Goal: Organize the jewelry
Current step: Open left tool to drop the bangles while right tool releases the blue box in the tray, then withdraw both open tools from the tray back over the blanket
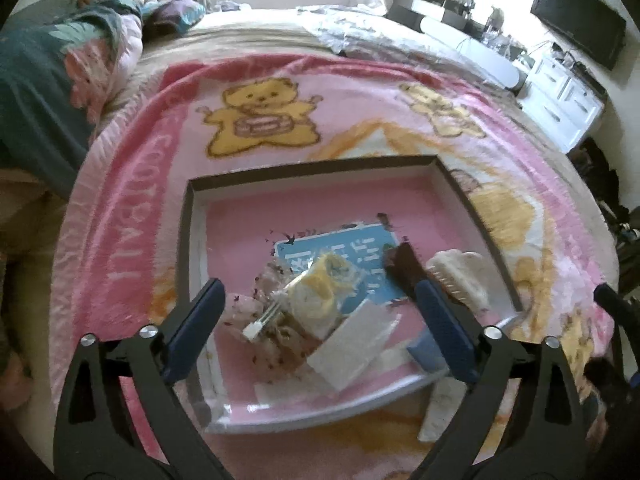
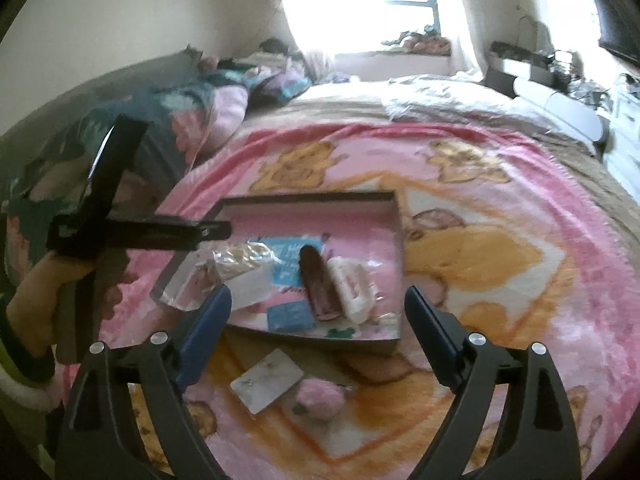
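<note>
**Left wrist view: both claws wide over jewelry box on bed**

Seen on a pink bear-print blanket (image 1: 132, 184) spread over a bed: a shallow pink-lined box (image 1: 316, 208) with dark walls. Inside, a blue card (image 1: 340, 252), a clear bag with yellow contents (image 1: 320, 296), a brown hair clip (image 2: 318, 288) and, just beside it, a white claw clip (image 2: 352, 286). Left claw (image 1: 320, 320) spread wide above the bag and card, gripping nothing. Right claw (image 2: 316, 312) likewise spread wide, nothing between its pads, poised over the box's near wall. Outside the box, on the blanket near that wall: a white card (image 2: 266, 380) and a pink pompom (image 2: 320, 400). At far left in the right wrist view, a hand (image 2: 40, 304) holding the left tool's handle.
</note>
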Demonstrator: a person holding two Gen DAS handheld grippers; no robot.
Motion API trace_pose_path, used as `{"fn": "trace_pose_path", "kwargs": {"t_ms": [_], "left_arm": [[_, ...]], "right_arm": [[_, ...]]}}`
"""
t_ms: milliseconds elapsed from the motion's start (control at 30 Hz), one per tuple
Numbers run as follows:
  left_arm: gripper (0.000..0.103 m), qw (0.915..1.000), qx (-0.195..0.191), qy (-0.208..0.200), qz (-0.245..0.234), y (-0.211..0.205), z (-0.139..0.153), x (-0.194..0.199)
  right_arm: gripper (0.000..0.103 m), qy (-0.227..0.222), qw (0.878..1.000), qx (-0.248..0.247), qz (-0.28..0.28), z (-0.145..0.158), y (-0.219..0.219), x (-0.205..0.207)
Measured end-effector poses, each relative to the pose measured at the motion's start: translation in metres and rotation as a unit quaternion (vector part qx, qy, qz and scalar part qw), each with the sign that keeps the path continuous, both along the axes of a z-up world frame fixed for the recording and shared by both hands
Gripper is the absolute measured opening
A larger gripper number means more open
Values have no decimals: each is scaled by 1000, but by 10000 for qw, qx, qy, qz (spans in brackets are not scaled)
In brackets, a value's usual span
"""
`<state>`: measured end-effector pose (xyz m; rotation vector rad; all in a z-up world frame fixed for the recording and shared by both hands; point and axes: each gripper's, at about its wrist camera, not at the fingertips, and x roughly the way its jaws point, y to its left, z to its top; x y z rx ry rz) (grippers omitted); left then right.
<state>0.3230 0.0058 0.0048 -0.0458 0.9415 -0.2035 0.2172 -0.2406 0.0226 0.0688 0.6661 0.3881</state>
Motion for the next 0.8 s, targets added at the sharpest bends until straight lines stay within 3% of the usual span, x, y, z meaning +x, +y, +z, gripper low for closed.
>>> {"fn": "trace_pose_path", "kwargs": {"t_ms": [467, 800], "left_arm": [[94, 9963, -301, -772, 223, 13, 77, -74], [94, 9930, -221, -1124, 290, 16, 99, -125]], "right_arm": [[91, -545, 9984, 141, -82, 49, -25, -51], [92, -745, 9970, 150, 130, 63, -17, -82]]}}
